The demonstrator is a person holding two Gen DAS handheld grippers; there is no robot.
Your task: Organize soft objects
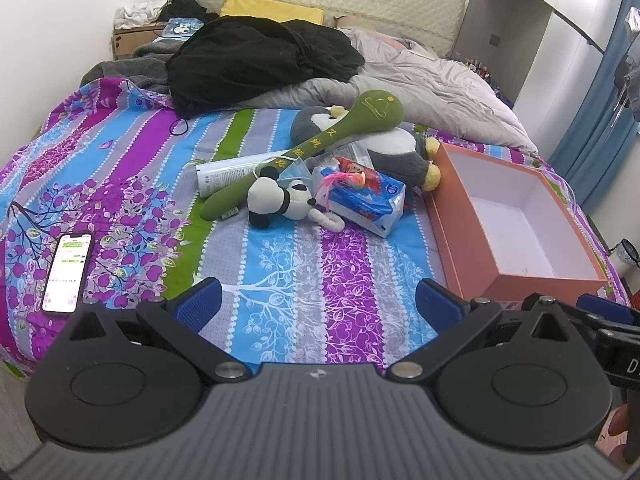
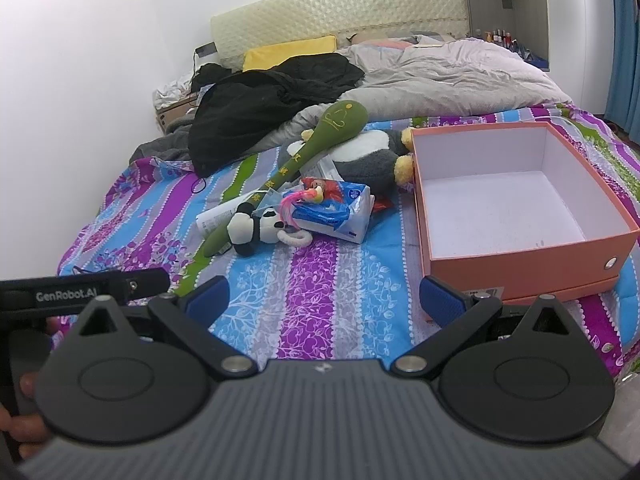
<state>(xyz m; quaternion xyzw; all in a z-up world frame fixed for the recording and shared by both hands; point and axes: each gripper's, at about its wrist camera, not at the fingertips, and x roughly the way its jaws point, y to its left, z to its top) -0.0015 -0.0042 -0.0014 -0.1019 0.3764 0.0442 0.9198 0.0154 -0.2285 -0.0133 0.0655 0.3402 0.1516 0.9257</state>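
Observation:
A pile of soft things lies mid-bed: a small panda plush [image 1: 276, 198] [image 2: 256, 228], a long green plush mallet [image 1: 316, 148] [image 2: 304, 156], a grey-and-white penguin plush [image 1: 396, 148] [image 2: 368, 156], and a blue tissue pack [image 1: 364, 200] [image 2: 336, 212] with a pink toy on top. An orange box [image 1: 516, 216] [image 2: 516, 196] with a white inside stands open and bare to the right of the pile. My left gripper [image 1: 320, 300] hovers open over the floral bedsheet, short of the pile, holding nothing. My right gripper [image 2: 324, 300] is likewise open, with the box's near corner by its right finger.
A phone [image 1: 68, 272] with a lit screen lies on the bedsheet at the left. A white tube [image 1: 236, 172] lies under the mallet. Black clothing [image 1: 256, 60], a grey duvet [image 1: 432, 80] and a yellow pillow [image 1: 272, 10] fill the bed's far end. Blue curtains hang at the right.

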